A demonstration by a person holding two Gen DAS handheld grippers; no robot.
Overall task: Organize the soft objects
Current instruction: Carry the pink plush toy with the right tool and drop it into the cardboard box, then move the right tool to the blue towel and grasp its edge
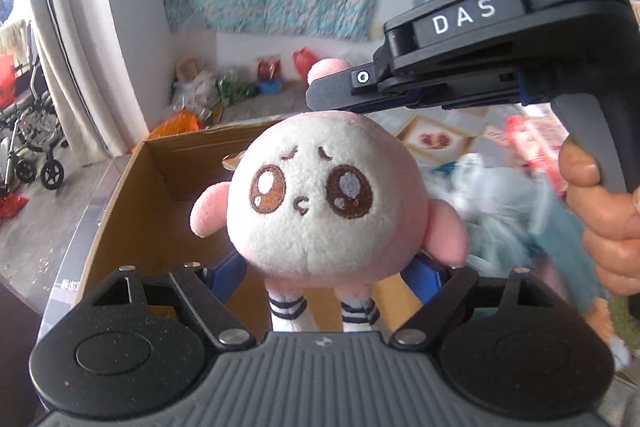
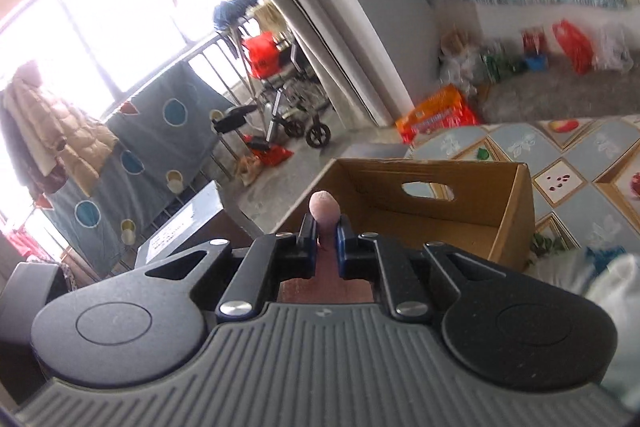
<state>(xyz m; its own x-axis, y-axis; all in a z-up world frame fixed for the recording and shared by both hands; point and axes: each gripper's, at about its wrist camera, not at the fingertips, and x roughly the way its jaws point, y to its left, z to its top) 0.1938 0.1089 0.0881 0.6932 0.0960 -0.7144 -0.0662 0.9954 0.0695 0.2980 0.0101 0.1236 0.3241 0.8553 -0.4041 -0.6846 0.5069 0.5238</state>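
Note:
A pink and white plush doll [image 1: 308, 195] with brown eyes hangs above an open cardboard box [image 1: 160, 195]. My right gripper [image 1: 320, 95] comes in from the upper right of the left wrist view and is shut on the doll's pink ear [image 2: 323, 207], holding the doll up. My left gripper [image 1: 326, 279] sits just below the doll's head with its blue pads [image 1: 228, 275] apart on either side of the body; the striped legs [image 1: 286, 311] hang between them. In the right wrist view the right gripper [image 2: 324, 227] is above the box [image 2: 440, 211].
The box stands on a table with a patterned cloth [image 2: 580, 163]. A pile of light blue soft fabric [image 1: 504, 219] lies right of the box. A wheelchair [image 2: 292, 99] and bags [image 2: 440, 115] stand on the floor beyond.

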